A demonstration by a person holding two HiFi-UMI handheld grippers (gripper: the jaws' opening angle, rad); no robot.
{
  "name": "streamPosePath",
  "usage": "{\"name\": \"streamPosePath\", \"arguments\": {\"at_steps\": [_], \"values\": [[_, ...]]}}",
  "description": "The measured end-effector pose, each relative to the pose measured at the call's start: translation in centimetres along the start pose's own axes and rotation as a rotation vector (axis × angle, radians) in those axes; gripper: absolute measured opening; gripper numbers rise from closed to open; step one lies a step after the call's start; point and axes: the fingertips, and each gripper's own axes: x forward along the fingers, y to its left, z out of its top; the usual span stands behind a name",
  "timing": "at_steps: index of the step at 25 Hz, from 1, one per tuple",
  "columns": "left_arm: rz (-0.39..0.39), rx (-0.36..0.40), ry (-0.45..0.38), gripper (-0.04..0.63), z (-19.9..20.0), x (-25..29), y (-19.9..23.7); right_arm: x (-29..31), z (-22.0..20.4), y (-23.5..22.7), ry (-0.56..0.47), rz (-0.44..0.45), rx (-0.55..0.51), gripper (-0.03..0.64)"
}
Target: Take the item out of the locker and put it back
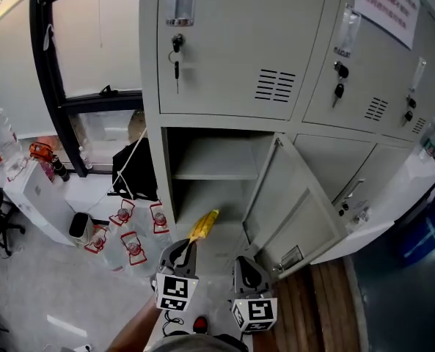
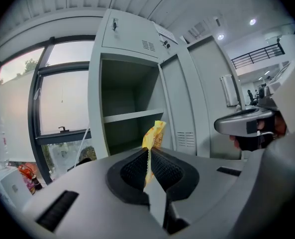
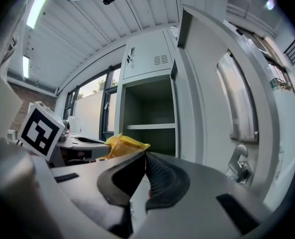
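The left gripper (image 2: 148,152) clamps the edge of a thin yellow plastic packet (image 2: 155,133), probably light, floppy, slippery; right gripper (image 3: 143,156) fingers (image 3: 163,179) closed, empty.

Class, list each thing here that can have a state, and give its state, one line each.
Lower locker door: swung open.
Open locker: shelves bare.
Upper locker door: closed, key in lock.
Yellow packet: gripped, outside the locker.
Left tongs: shut on yellow packet.
Right tongs: shut, empty.

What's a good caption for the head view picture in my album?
Left gripper pinches a yellow packet before the open locker; right gripper shut.
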Motion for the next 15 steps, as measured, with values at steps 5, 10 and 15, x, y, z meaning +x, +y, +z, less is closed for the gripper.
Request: {"name": "streamPosePath", "arguments": {"at_steps": [5,10,15], "values": [[-0.026,0.061,0.013,0.031,0.0,3.7,-0.2,1.2,-0.6,-1.0,0.026,-0.029,0.014,0.018],[-0.042,0.146,0.041,0.031,-0.6,7.3,-0.3,2.4,-1.2,-2.0,0.051,-0.048,0.022,0.018],[-0.069,0.222,0.077,0.032,-1.9,10.1,-0.8,3.3,-2.2,-2.4,0.075,-0.050,0.028,0.018]]}}
